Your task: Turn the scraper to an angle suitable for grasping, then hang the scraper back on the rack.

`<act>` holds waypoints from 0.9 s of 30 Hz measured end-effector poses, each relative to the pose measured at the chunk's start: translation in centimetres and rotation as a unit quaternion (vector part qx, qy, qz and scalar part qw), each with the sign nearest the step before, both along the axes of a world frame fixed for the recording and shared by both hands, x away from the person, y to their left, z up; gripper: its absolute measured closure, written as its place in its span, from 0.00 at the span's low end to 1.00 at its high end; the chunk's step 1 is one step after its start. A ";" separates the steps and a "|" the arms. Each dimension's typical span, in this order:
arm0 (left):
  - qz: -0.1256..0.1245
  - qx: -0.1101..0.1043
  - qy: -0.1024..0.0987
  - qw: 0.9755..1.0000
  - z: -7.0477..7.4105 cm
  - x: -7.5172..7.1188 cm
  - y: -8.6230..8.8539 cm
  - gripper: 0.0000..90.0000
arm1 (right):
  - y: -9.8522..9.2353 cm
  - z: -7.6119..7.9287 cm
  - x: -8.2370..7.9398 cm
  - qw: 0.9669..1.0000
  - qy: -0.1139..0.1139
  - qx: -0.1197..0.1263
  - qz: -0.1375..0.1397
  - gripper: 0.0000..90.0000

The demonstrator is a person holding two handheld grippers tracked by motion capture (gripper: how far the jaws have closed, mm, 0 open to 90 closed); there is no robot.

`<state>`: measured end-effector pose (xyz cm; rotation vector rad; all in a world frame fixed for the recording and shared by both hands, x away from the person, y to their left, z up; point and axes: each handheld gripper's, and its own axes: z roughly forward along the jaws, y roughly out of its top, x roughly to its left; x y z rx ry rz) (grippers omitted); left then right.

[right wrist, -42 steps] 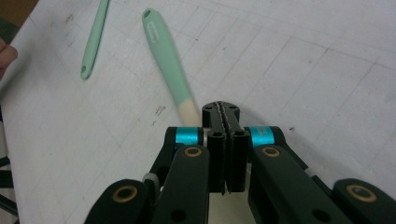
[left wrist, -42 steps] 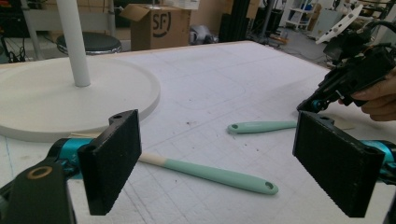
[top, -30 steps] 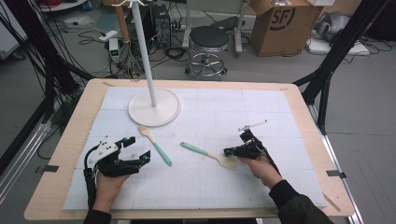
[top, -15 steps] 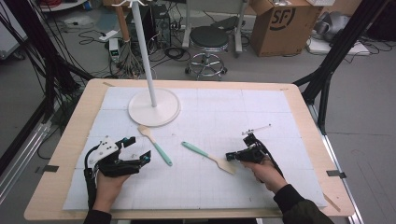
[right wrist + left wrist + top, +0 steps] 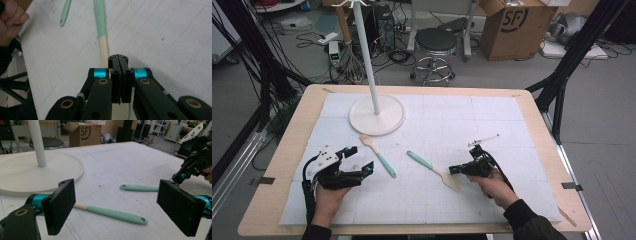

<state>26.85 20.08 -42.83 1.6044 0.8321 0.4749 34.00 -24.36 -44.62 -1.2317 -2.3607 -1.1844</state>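
White stand base (image 5: 377, 114) with upright pole (image 5: 366, 55) sits on the table (image 5: 282, 150) near its far left corner — stool (image 5: 436, 42) and cardboard box (image 5: 512, 22) on the floor beyond the far edge.

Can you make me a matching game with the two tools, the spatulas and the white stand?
Things:
1. left tool
2. right tool
3. stand base
4. spatula near the left tool

States or places:
A. round, white, at the far side of the mat
B. jaws pressed together over a spatula's wooden blade
C. jaws wide apart, nothing between them
D. lying flat on the mat, mint handle pointing toward the person

Pairs: 1-C, 2-B, 3-A, 4-D
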 end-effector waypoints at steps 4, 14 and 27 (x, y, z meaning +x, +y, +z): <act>0.000 0.001 0.000 1.000 0.0 0.0 0.0 0.18 | 0.0 0.1 0.2 1.000 -0.004 0.013 -0.006 0.80; 0.001 0.003 0.001 1.000 0.0 0.0 0.0 0.18 | 1.7 0.5 0.5 0.999 -0.031 0.038 0.007 0.66; 0.003 -0.001 0.000 1.000 -0.1 0.1 0.3 0.18 | 4.9 -0.2 1.4 0.999 -0.020 0.025 0.030 0.73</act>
